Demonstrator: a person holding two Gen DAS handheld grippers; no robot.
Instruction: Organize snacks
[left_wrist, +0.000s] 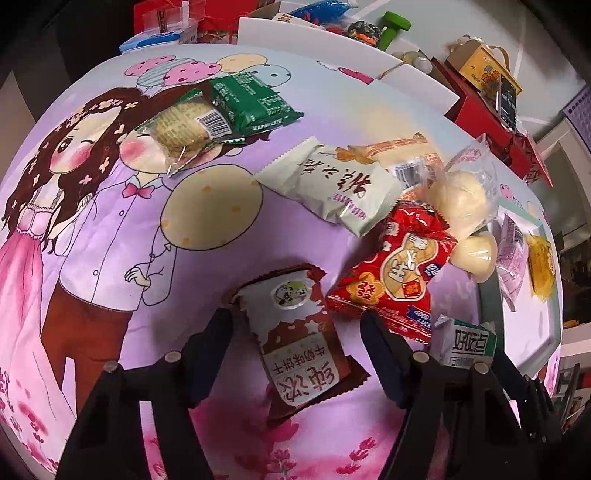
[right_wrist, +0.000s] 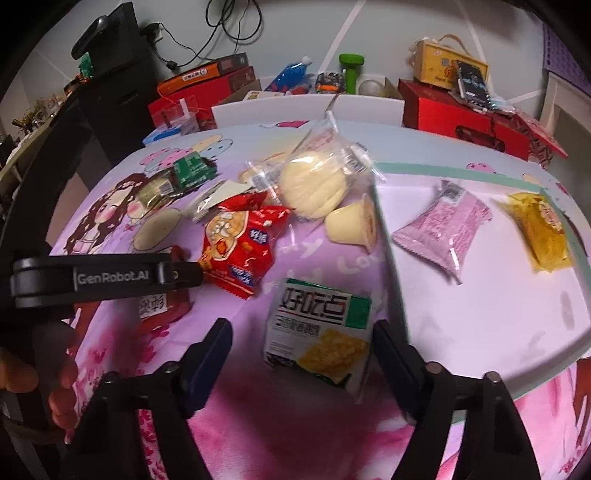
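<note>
a soft quilted cartoon cloth (left_wrist: 110, 229) drapes the counter; a smooth white tray (right_wrist: 480, 314) lies on it; a glossy brown-and-white biscuit packet (left_wrist: 295, 339) sits between the left tool's (left_wrist: 295, 321) parted jaws, untouched; a flat green-and-white cracker packet (right_wrist: 321, 328) between the right tool's (right_wrist: 301, 332) parted jaws, likewise unpinched

Snacks spread over a cloth-covered table, with a tray at its right.

A biscuit packet (left_wrist: 303, 343) lies between the left gripper's (left_wrist: 295, 325) fingers, a peanut packet (left_wrist: 397, 273) just beside it on the right. A cracker packet (right_wrist: 321, 332) lies between the right gripper's (right_wrist: 301, 334) fingers, beside the tray (right_wrist: 480, 332). Two wrapped snacks (right_wrist: 443, 229) lie in the tray. A bagged bun (right_wrist: 314, 184) sits behind the peanut packet.
</note>
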